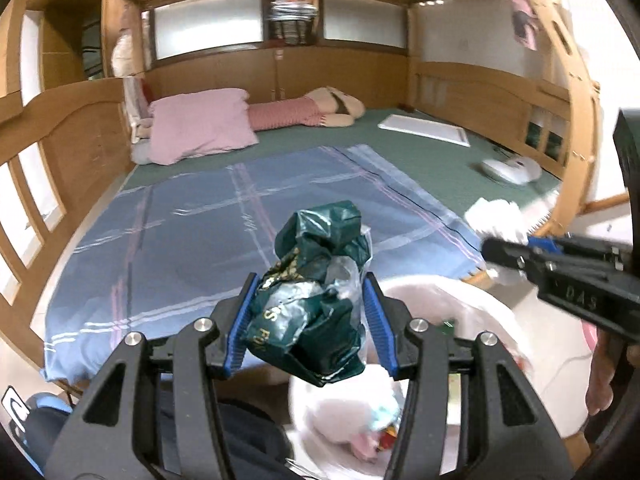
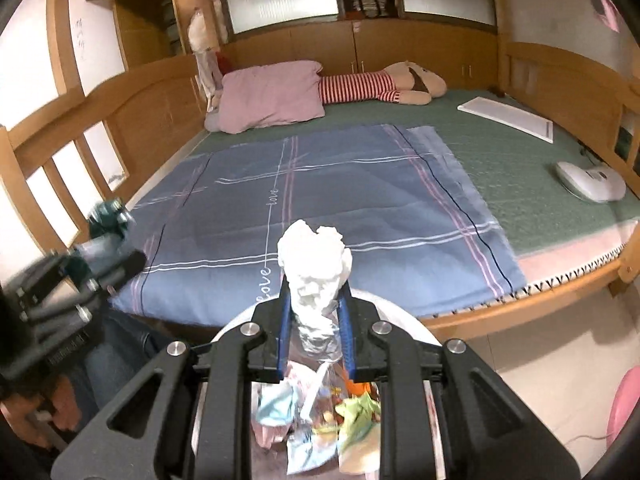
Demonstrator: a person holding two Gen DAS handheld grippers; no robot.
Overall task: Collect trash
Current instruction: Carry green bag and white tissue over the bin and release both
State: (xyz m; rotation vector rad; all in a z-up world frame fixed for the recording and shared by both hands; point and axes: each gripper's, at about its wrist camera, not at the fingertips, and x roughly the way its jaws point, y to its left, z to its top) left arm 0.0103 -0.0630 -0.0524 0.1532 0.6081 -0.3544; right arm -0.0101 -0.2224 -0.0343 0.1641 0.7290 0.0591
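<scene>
Holding crumpled white tissue [image 2: 316,268], my right gripper [image 2: 314,322] hangs directly above the round white trash bin [image 2: 404,316]. My left gripper [image 1: 310,316], clamping a crumpled dark-green plastic wrapper [image 1: 320,300], sits nearer the bin's left rim; beyond lies the blue plaid blanket [image 2: 340,200].

- A home bedroom: ahead of both tongs lies a wooden-framed bed [image 2: 532,312] with a green mattress.
- A blue checked sheet [image 2: 320,208] covers its near part.
- Farther ahead, a pink pillow [image 2: 272,96] and striped plush toy [image 2: 384,86].
</scene>
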